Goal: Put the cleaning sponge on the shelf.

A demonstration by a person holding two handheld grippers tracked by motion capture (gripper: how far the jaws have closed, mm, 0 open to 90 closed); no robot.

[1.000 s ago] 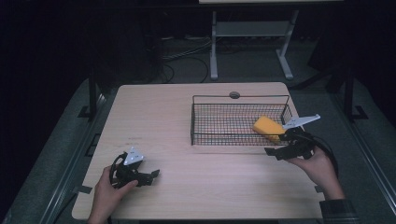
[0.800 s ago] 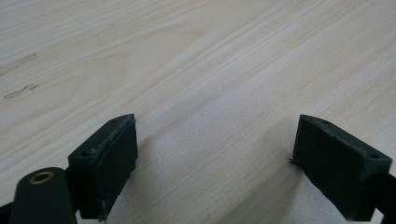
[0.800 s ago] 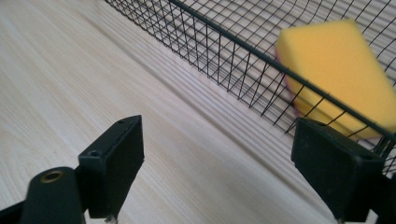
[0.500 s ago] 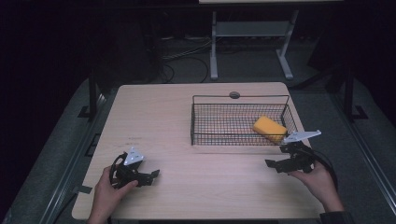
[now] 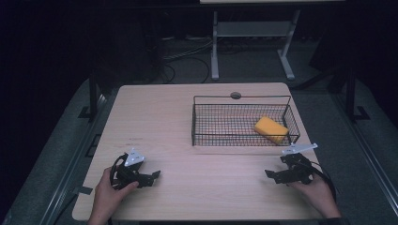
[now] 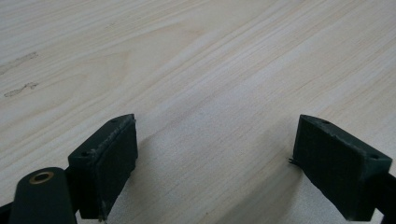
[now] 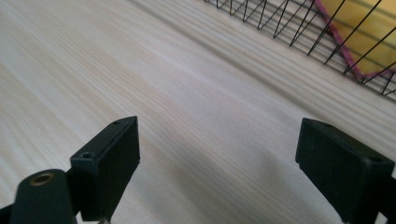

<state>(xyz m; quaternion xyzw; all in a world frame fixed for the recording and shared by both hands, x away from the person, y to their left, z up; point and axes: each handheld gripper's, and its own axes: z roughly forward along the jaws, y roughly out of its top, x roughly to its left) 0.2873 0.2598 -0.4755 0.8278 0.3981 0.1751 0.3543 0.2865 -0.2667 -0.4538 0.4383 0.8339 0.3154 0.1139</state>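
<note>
1. We see the left gripper (image 5: pixel 149 177) low over the table (image 5: pixel 178 117) — jaws wide apart, empty.
2. The right gripper (image 5: pixel 273 175) likewise gapes, holding nothing.
3. The yellow sponge (image 5: pixel 271 129) lies inside the wire basket (image 5: pixel 202 123).

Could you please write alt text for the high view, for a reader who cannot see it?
A yellow sponge lies in the right end of a black wire basket on a light wooden table. Nearer the camera, a person's hands hold the open left gripper and right gripper low over bare tabletop.
</note>
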